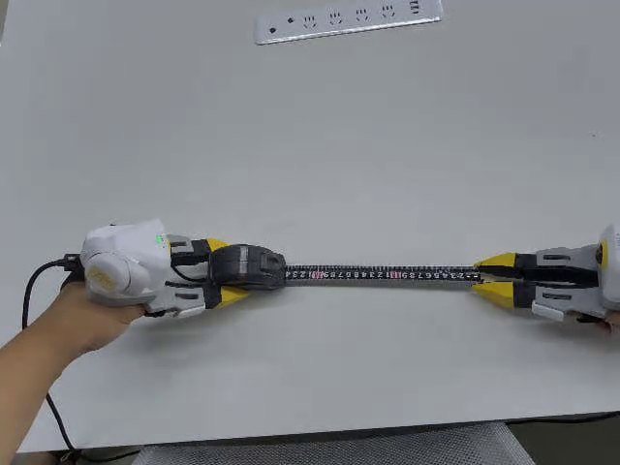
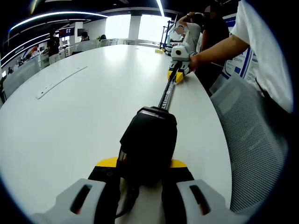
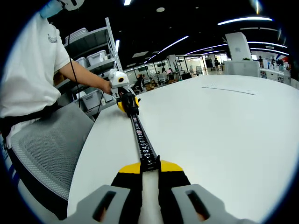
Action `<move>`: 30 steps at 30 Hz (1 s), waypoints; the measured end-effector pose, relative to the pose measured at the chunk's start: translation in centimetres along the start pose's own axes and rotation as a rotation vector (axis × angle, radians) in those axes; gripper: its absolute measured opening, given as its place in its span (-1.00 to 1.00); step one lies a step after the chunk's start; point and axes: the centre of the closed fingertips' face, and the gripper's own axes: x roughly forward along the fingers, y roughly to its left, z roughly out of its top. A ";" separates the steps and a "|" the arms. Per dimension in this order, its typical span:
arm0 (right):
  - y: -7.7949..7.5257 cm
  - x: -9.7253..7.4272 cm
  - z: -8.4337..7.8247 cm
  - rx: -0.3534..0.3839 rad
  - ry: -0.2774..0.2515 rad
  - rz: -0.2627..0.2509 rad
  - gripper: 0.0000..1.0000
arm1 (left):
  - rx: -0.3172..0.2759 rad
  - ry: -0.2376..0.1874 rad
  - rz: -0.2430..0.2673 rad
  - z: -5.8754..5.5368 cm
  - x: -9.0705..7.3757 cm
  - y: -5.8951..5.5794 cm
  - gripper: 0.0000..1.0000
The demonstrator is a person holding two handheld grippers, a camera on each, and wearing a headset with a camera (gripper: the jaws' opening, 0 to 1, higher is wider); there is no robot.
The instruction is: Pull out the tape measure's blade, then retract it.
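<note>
**Blade (image 1: 387, 275) Stretched Across a White Tabletop (image 1: 387, 145)**

An open office with strip ceiling lights (image 3: 243, 20) was seen around the wide tabletop, at whose far edge a white power strip (image 1: 349, 19) was laid. Near the front edge, the black tape measure (image 1: 247, 266) was clamped in the left tongs (image 1: 229, 270). Its dark blade, marked with pale numerals, was stretched straight to the right tongs (image 1: 487, 276), by which its tip was pinched.

Rear of right hand-held gripper (image 1: 481, 276) beyond head view's edge; blade (image 1: 383, 275) tip hidden between its jaws.
</note>
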 end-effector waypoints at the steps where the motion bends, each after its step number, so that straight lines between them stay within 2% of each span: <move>1: 0.0 0.1 -0.1 -0.009 0.011 -0.002 -0.81 | -0.001 -0.001 0.000 0.0 0.0 0.0 -0.39; 4: 0.0 0.1 -0.3 0.002 0.016 -0.005 -0.79 | 0.002 0.001 0.001 0.0 0.0 0.0 -0.39; 9: -0.1 0.3 -0.3 -0.042 0.031 -0.012 -0.78 | 0.002 0.003 -0.003 0.0 0.0 0.0 -0.39; 15: -0.2 0.3 -0.4 -0.057 0.034 -0.015 -0.77 | 0.002 0.000 -0.003 0.0 0.0 0.0 -0.39; 20: -0.2 0.3 -0.4 -0.060 0.044 -0.020 -0.76 | 0.007 0.006 -0.002 0.1 0.0 0.0 -0.38; 22: -0.2 0.5 -0.4 -0.052 0.047 -0.028 -0.74 | 0.023 0.032 0.003 0.0 0.1 0.0 -0.38; 30: 0.0 0.6 -0.3 -0.038 0.056 -0.042 -0.67 | 0.000 0.020 0.005 -0.1 0.0 0.0 -0.37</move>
